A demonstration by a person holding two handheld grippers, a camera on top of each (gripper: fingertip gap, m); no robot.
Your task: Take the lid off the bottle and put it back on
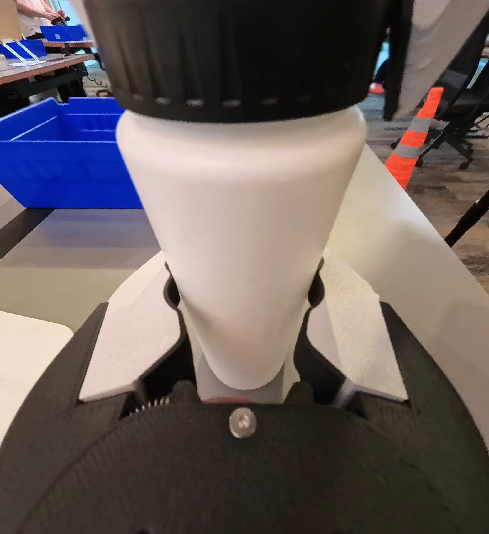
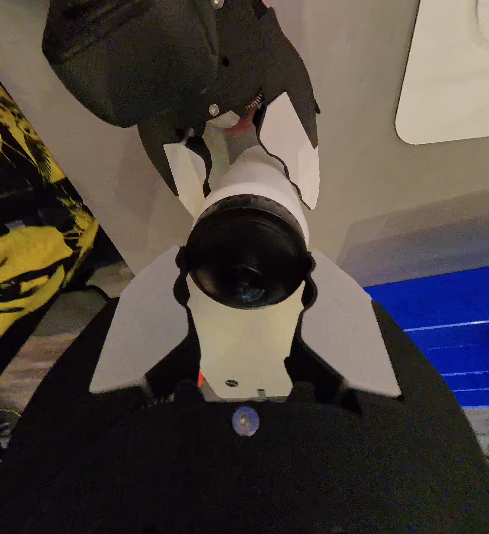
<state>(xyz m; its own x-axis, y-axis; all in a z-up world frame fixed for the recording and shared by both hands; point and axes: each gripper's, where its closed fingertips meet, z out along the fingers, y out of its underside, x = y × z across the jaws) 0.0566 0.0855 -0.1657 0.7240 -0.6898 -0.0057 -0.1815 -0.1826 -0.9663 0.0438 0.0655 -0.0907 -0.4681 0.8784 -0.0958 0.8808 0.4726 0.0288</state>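
Both claws are gripping: left claw (image 1: 243, 291) is clamping the white bottle (image 1: 237, 219), right claw (image 2: 244, 277) is pinching its black lid (image 2: 246, 254), above the table (image 1: 411, 260).

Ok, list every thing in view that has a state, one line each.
White plastic bottle: lifted off the table, held around its lower body.
Black ribbed screw lid: seated on the bottle's neck.
Left gripper: shut on the bottle.
Right gripper: closed around the lid's rim.
Blue plastic bin: open-topped, sitting on the table.
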